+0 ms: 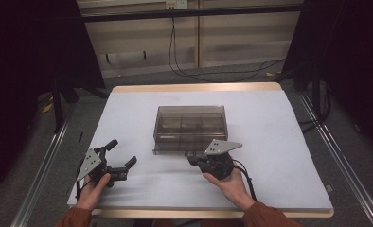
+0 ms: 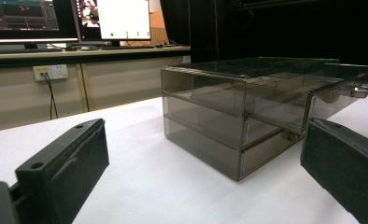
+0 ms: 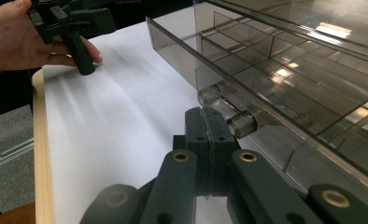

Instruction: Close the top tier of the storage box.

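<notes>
A smoked, see-through plastic drawer box (image 1: pixel 190 128) with divided compartments stands near the middle of the white-covered desk (image 1: pixel 279 142), a little toward the far edge. Its lower drawer looks drawn out slightly toward the near edge, and a small clear cylindrical handle (image 3: pixel 228 113) runs along that drawer's front.

The right claw (image 1: pixel 197 159) sits at the drawer front, its two black jaws pressed flat together with nothing between them, the tips just short of the handle in the right gripper view. The left claw (image 1: pixel 120 156) hovers near the near-left corner of the desk, jaws spread wide and empty, well apart from the box.

The step in hand seems to be taking hold of the handle to work the drawer. To do it well, the right claw should first part its jaws, then come in level so the pads close squarely across the handle's middle, not on an end cap where they could slip off. Any pull or push should run straight along the drawer's slide. The box looks light, so the left claw could steady its left wall to keep it from sliding on the desk.
</notes>
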Available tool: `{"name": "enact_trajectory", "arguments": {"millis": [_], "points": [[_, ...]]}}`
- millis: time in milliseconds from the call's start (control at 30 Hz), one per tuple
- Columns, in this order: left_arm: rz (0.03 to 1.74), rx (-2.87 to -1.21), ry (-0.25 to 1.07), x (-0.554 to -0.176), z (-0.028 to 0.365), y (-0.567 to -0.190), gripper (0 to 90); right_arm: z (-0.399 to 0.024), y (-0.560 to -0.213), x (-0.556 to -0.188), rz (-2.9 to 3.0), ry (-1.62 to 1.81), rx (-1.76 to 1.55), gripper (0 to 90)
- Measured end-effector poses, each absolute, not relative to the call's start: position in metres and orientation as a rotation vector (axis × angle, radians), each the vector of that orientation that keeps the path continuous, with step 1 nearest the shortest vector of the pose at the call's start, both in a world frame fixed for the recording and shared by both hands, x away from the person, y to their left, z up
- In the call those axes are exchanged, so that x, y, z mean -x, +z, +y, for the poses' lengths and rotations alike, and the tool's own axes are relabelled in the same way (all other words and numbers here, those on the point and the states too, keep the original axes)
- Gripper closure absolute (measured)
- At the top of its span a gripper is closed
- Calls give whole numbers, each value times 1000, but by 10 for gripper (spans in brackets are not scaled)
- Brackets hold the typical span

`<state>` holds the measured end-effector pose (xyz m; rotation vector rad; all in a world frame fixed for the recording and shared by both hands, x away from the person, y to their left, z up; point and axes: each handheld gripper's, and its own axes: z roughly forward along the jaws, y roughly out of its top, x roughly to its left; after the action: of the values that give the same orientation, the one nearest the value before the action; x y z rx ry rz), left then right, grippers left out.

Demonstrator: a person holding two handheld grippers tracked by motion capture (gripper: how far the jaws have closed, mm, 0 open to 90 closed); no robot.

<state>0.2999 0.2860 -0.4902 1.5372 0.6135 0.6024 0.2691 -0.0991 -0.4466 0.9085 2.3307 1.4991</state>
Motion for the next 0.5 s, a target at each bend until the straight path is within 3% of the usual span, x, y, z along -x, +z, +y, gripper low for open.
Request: {"name": "enact_trajectory", "arguments": {"millis": [500], "points": [[613, -1538, 605, -300, 286, -490, 9, -100, -447, -272, 2307, 1488, -932, 900]]}}
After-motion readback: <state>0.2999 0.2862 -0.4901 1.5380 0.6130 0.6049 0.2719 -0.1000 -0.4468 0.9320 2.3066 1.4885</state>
